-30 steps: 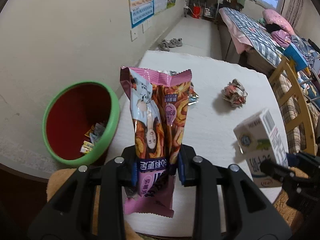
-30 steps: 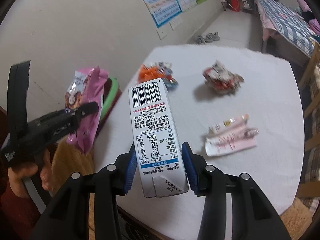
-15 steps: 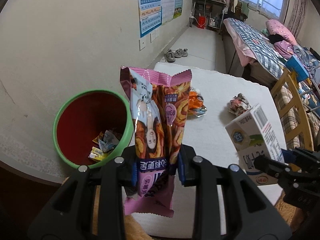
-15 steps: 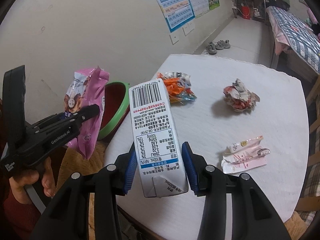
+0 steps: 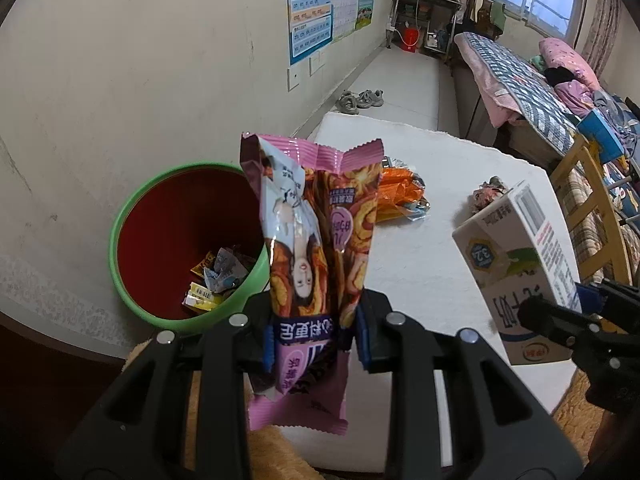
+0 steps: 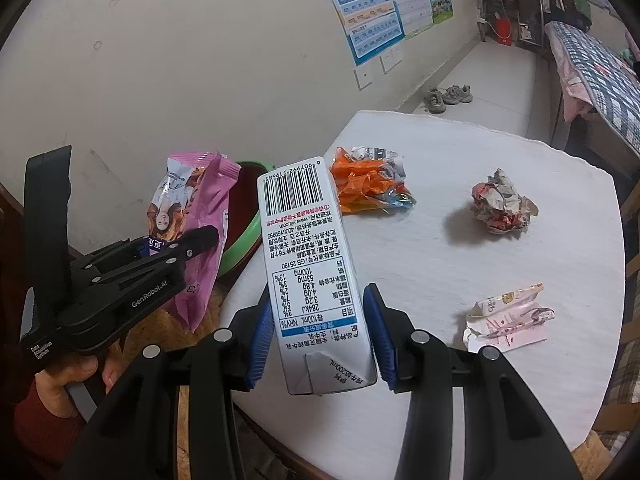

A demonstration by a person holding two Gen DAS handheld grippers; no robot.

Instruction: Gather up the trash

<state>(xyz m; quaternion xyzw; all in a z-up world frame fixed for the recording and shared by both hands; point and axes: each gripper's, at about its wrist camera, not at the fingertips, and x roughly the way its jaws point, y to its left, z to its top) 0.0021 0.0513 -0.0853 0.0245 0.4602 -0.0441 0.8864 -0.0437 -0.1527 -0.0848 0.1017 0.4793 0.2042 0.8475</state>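
My left gripper (image 5: pixel 316 338) is shut on a pink snack bag (image 5: pixel 316 240) and holds it upright off the table's left edge, beside the green-rimmed red bin (image 5: pixel 180 248). My right gripper (image 6: pixel 320 336) is shut on a white milk carton (image 6: pixel 308 264) above the table's near left corner. The carton also shows in the left wrist view (image 5: pixel 516 268), and the bag in the right wrist view (image 6: pixel 192 220). The bin (image 6: pixel 240 236) holds several wrappers and is mostly hidden behind the carton in the right wrist view.
On the white round table (image 6: pixel 460 152) lie an orange wrapper (image 6: pixel 368 188), a crumpled paper ball (image 6: pixel 500 204) and a torn pink-white packet (image 6: pixel 508 316). A wall stands left of the bin. A bed (image 5: pixel 520 80) and a wooden chair (image 5: pixel 592 200) are to the right.
Both grippers have drawn back toward the table's near left and risen, with their loads held. The bin now sits closer to the bag's left side.
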